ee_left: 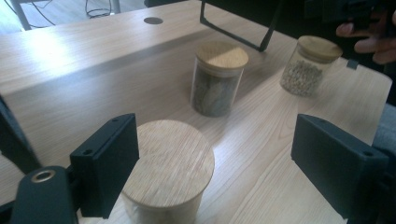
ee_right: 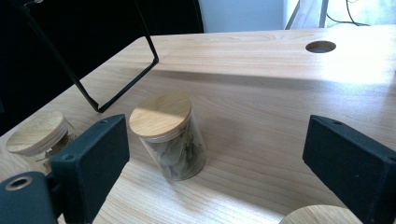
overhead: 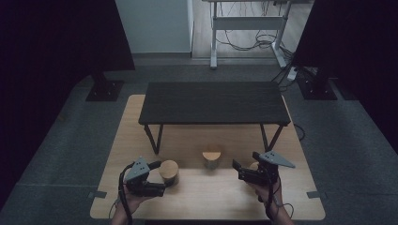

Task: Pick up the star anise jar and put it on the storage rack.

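Straddling an unlabelled jar (ee_left: 166,172), the left claw (ee_left: 215,158) gapes; right claw (ee_right: 215,158) released too.

Pale wooden table (overhead: 211,197), three wood-lidded jars (overhead: 211,159), black bench (overhead: 213,103)

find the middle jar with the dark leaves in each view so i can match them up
High view: the leaf jar stands at the centre, just in front of the black bench, between the two grippers.
Left gripper view: the same jar is upper centre, beyond the jaws.
Right gripper view: it is left of centre, between the jaws but farther off.
Shared landmark: the bench's thin black leg behind the jar.
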Demonstrator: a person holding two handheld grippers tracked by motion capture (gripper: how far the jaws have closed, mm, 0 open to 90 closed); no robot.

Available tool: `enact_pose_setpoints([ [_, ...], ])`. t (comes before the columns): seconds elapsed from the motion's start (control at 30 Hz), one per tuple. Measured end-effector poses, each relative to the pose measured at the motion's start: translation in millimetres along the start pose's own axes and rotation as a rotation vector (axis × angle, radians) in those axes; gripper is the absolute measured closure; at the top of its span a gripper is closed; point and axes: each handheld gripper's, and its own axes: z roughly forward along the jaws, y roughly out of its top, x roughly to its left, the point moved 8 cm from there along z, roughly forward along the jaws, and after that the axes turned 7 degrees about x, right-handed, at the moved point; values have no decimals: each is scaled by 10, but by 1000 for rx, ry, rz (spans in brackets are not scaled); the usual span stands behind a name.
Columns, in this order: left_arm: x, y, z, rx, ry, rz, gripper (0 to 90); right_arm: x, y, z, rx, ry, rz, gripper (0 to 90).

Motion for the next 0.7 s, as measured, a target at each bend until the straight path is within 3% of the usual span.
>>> enact_pose_setpoints([
  [0.3, -37, -16, 84, 42, 5, 43, 145, -39, -19, 8, 15, -24, -3, 71],
  [0.57, 12, -70, 1, 51, 16, 44, 142, -27, 36, -17, -4, -31, 13, 71],
  [0.7, 64, -113, 34, 81, 35, 47, 136, -51, 11, -2, 6, -27, 16, 73],
])
